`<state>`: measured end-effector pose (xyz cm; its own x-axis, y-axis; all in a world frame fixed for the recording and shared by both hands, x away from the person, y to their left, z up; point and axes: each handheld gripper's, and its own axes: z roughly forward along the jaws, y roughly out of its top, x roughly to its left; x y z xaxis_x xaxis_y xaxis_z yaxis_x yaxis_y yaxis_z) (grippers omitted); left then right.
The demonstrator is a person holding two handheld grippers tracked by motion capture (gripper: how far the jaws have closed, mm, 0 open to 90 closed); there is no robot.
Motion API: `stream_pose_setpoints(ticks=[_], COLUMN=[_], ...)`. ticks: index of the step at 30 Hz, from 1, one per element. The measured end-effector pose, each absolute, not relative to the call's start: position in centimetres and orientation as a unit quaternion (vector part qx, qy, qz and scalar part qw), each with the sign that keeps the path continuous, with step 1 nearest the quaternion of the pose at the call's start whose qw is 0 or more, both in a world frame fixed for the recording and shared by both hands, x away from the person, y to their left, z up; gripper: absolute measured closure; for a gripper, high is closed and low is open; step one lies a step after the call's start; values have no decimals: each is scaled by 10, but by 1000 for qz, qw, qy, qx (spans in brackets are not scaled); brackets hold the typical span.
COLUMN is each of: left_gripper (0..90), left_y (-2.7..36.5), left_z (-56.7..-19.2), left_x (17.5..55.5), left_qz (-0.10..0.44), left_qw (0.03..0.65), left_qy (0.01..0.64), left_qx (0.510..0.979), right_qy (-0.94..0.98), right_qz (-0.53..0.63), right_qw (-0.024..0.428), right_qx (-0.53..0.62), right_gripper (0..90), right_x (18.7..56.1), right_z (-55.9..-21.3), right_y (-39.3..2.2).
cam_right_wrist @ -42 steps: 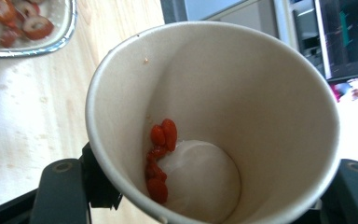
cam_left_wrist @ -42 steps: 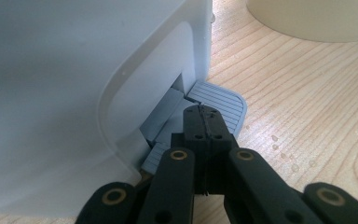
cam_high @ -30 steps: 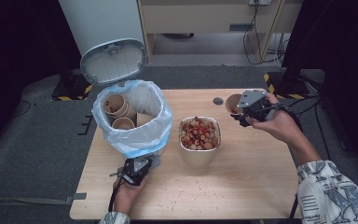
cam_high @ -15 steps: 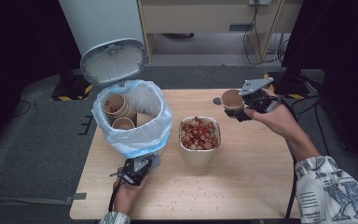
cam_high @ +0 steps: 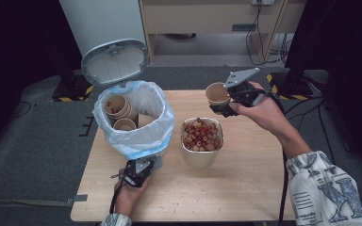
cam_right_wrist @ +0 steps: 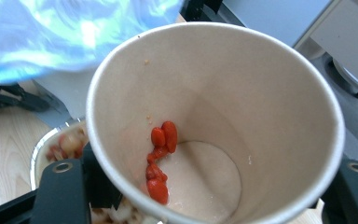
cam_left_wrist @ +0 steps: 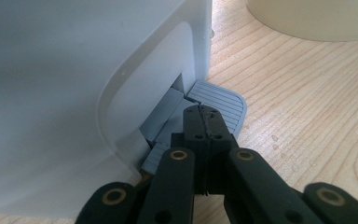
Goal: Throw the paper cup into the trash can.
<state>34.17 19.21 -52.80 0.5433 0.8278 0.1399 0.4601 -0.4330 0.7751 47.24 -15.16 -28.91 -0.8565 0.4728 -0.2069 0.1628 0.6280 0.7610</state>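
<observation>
My right hand-held gripper (cam_high: 222, 104) is clamped on a tan paper cup (cam_high: 217, 93), held up over the far side of the bench (cam_high: 245, 188), tipped a bit. Inside it's pale with a few red berries (cam_right_wrist: 160, 158) stuck near the bottom. My left hand-held gripper (cam_left_wrist: 200, 112) is pinched together on the bin's pedal (cam_left_wrist: 223, 105).

A wooden counter (cam_high: 245, 183) stands on grey floor (cam_high: 37, 155). Behind it is a pale cabinet (cam_high: 217, 16) with black cables (cam_high: 259, 35) hanging beside it, and a white panel (cam_high: 103, 21) at the back left. Yellow-black hazard tape (cam_high: 68, 98) marks dark bases at both far corners. A strip of tape (cam_high: 28, 201) lies on the floor.
</observation>
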Motion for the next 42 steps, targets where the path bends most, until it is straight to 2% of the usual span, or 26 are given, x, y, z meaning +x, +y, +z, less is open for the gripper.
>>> stream_pose_setpoints(ticks=[16,42], left_gripper=[897,897], left_y=[192,192], left_z=[-528,-528], left_x=[342,341], left_qz=[260,262], left_qw=[351,352], left_qy=[401,401], left_qx=[805,804], right_qy=[871,860], right_qz=[431,468], right_qw=[161,123], right_qx=[169,164], right_gripper=[295,290], right_x=[475,482], right_z=[-263,-252], right_y=[-98,-34])
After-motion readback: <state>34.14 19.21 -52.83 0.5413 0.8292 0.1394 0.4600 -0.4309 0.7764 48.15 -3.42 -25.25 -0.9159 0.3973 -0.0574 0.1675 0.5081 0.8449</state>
